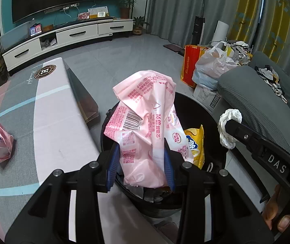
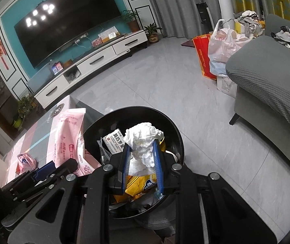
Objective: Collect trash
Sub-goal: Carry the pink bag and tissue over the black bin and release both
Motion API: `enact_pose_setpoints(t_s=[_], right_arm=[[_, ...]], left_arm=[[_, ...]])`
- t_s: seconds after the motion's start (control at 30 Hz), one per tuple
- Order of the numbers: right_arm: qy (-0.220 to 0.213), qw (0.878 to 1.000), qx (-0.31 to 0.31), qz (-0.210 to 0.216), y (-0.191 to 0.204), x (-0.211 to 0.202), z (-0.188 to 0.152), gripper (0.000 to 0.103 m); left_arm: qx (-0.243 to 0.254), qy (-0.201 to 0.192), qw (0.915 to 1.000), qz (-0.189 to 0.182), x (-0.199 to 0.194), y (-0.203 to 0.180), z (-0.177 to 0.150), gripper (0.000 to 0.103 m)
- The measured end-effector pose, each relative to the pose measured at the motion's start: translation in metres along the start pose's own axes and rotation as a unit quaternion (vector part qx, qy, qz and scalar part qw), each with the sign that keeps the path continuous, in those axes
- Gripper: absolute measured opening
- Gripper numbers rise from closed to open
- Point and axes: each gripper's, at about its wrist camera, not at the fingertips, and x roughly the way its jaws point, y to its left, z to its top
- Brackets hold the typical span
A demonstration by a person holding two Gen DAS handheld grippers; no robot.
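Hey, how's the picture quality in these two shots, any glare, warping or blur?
Right wrist view: ceiling lights glare as white spots on the TV screen; the fisheye bends the TV stand. Left wrist view: no such glare, black corner vignetting, curved curtains; the pink wrapper print stays sharp.

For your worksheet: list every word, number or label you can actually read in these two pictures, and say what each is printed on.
"DAS": on the right gripper arm.
"16倍": on the pink wrapper held in the left gripper.
"H": in the round logo on the tablecloth.
Fine print on the wrapper and the carton in the bin: too small to read.
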Motion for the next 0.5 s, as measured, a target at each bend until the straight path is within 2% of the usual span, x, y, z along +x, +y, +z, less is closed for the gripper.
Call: enact_pose_setpoints(t_s=[0.5], right_arm=[[0.020, 1.000, -0.002, -0.010, -0.003, 0.014, 0.001, 0.023]], left_arm=[[0.016, 0.019, 0.9997, -0.001, 0.014, -0.008, 0.000, 0.040]])
